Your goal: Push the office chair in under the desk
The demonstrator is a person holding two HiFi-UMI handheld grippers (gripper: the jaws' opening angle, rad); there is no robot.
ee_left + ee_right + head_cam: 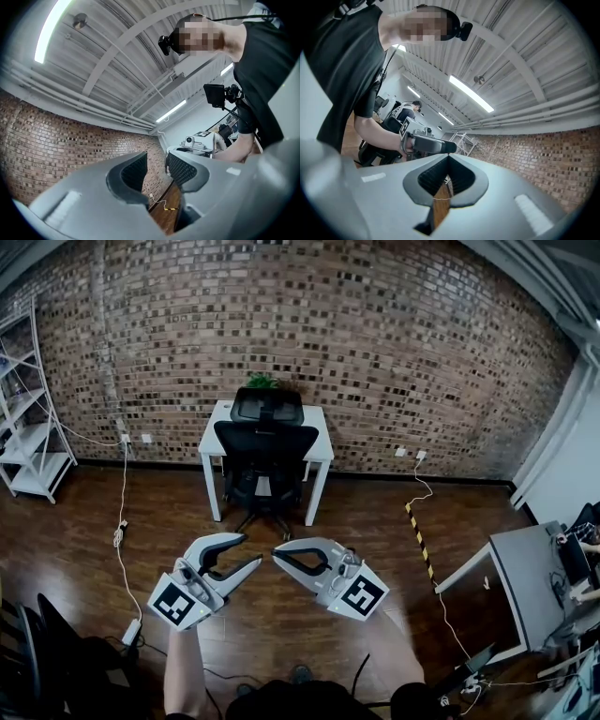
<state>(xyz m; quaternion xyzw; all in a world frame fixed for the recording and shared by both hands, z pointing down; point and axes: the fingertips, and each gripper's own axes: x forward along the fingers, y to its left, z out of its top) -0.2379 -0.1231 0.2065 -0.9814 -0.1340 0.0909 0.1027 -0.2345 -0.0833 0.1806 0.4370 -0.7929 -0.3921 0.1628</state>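
Only the head view shows the black mesh office chair (265, 451) at the white worktop (317, 442). Left gripper (157, 168) jaws stand slightly apart, right gripper (448, 161) jaws closed, both empty.

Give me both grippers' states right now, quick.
Left gripper: jaws slightly apart, nothing between them.
Right gripper: jaws closed, holding nothing.

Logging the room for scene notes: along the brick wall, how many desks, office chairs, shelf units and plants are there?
White desk: 1
Black office chair: 1
White shelf unit: 1
Green plant: 1
Total: 4
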